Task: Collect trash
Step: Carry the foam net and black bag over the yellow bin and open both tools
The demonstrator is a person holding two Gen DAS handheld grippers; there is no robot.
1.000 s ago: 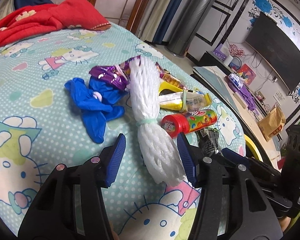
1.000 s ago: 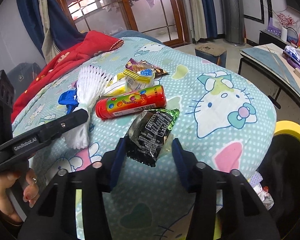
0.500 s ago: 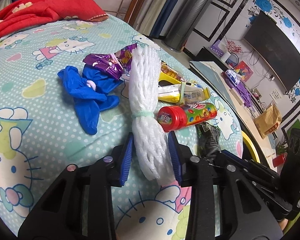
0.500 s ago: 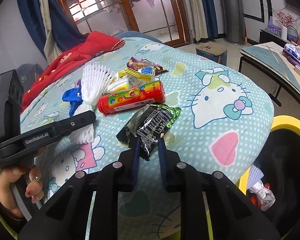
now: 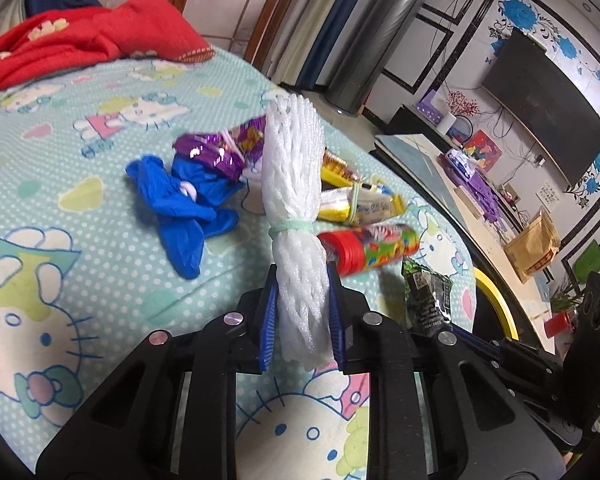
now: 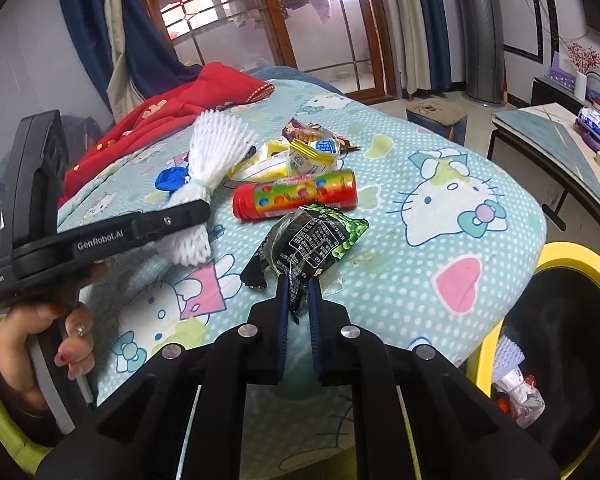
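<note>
Spread over bed (image 5: 112, 216): Hello Kitty sheet, strewn with wrappers. Left gripper (image 5: 302, 316) jaws clamped on white foam net (image 5: 294, 184), long axis pointing away, tilted up. Right gripper (image 6: 298, 308) jaws pinching black-green wrapper (image 6: 312, 240) by its near end. Both wide open a second earlier, since shut and lifted slightly.

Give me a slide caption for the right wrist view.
Right gripper pinches a crumpled black-and-green snack wrapper on the Hello Kitty bedspread.
</note>
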